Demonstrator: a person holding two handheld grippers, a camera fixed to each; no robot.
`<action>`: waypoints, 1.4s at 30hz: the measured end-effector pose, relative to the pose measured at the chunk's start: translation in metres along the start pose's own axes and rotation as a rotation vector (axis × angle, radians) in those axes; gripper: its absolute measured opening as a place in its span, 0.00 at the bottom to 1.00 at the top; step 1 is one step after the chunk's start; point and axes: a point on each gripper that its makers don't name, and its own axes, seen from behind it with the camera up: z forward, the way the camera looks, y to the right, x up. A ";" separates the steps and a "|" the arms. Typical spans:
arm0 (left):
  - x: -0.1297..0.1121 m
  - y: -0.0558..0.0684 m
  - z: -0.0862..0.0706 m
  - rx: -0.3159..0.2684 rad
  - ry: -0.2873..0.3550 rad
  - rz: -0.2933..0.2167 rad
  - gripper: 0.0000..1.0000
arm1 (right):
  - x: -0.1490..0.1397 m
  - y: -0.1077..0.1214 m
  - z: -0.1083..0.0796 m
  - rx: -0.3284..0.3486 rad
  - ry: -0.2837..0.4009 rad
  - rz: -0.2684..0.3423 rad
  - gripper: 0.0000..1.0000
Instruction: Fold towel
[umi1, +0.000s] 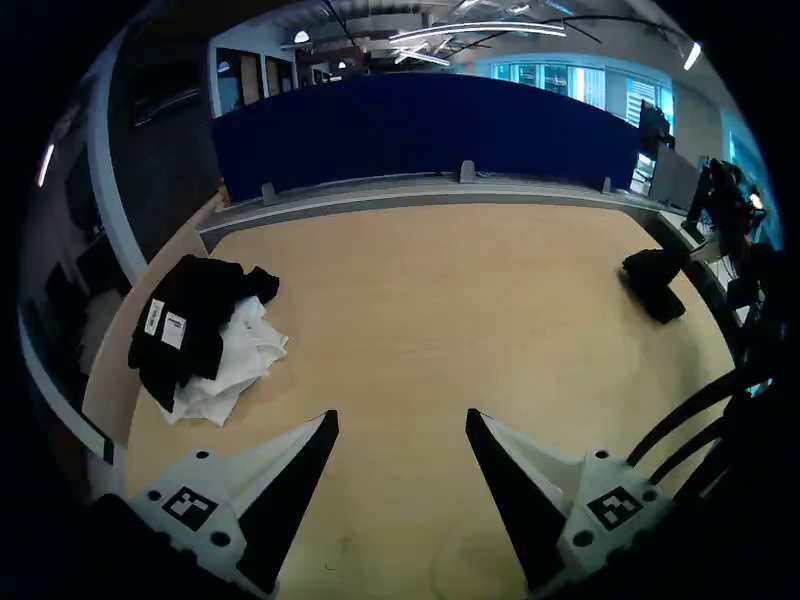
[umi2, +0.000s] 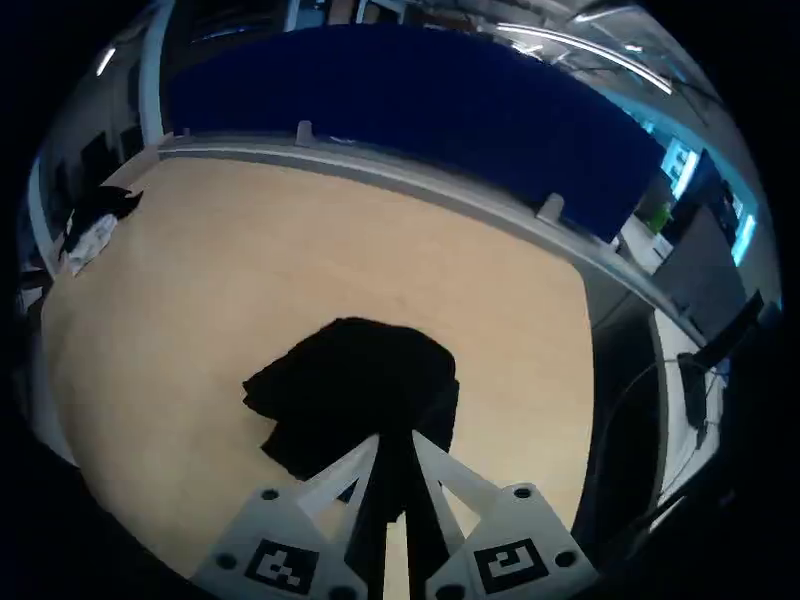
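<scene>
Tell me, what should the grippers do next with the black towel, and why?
Probably bring the open left gripper over to grab another edge of the black towel. The right gripper seems pinched on its near edge, the towel lies bunched up, and the left one hovers over bare table.

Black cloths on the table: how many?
2. One black cloth lies on the white cloth near the edge of the table; the black towel is pinched in the right gripper. More may hide underneath.
</scene>
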 end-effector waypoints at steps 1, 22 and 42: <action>0.000 0.001 0.000 -0.001 -0.001 0.002 0.95 | -0.007 0.000 0.001 -0.001 -0.007 0.011 0.07; -0.004 0.003 0.001 0.006 -0.011 0.018 0.95 | -0.099 -0.006 0.042 -0.055 -0.149 0.187 0.07; 0.002 0.007 0.003 0.003 -0.008 0.025 0.95 | -0.103 0.014 0.036 -0.155 -0.131 0.175 0.78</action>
